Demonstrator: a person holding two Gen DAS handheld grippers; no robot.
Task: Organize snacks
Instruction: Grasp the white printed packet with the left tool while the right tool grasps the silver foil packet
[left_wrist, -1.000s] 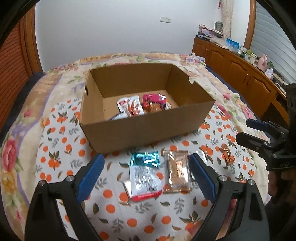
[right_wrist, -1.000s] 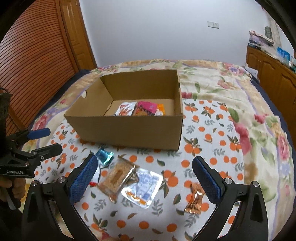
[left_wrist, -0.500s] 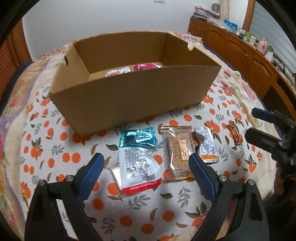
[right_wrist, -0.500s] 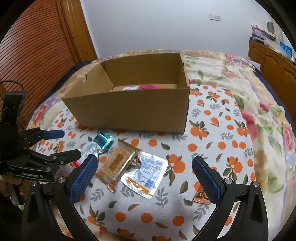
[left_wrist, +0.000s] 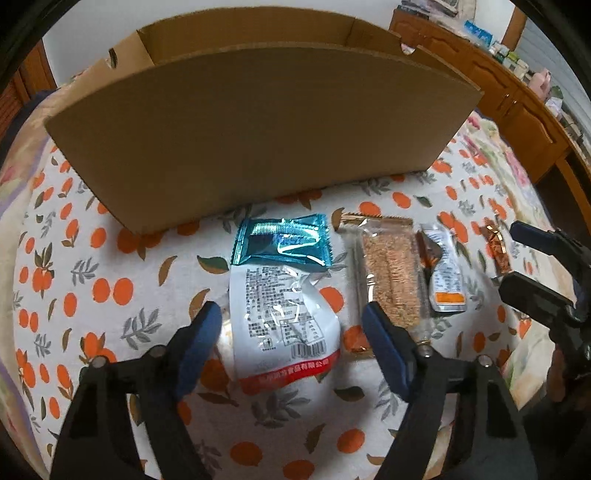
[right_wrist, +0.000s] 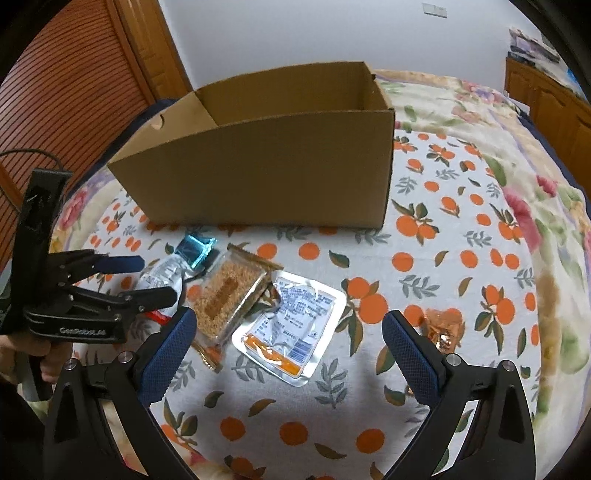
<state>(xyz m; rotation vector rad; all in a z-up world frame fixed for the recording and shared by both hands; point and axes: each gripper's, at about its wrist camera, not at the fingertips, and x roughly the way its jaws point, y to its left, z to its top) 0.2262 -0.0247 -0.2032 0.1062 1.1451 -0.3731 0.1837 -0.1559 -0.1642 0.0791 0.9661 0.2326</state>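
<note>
A brown cardboard box (left_wrist: 258, 136) stands on the orange-print bedspread (left_wrist: 110, 288); its inside is hidden. In front lie a white packet with a red band (left_wrist: 284, 317), a teal foil packet (left_wrist: 282, 242), a clear-wrapped cereal bar (left_wrist: 391, 277), a silver sachet (left_wrist: 447, 277) and a small orange candy (left_wrist: 496, 249). My left gripper (left_wrist: 293, 332) is open with its fingers either side of the white packet, low over it. My right gripper (right_wrist: 288, 339) is open, hovering over the silver sachet (right_wrist: 291, 325); the cereal bar (right_wrist: 229, 291) and candy (right_wrist: 443, 328) flank it.
The box also shows in the right wrist view (right_wrist: 266, 173). A wooden sideboard (left_wrist: 517, 85) with clutter runs along the right of the bed. A slatted wooden door (right_wrist: 62, 92) stands at the left. Each gripper shows in the other's view, my left gripper (right_wrist: 122, 277) beside the white packet.
Both grippers have dropped lower and moved forward toward the snacks. The left gripper now straddles the white packet. The box's inside has gone out of sight.
</note>
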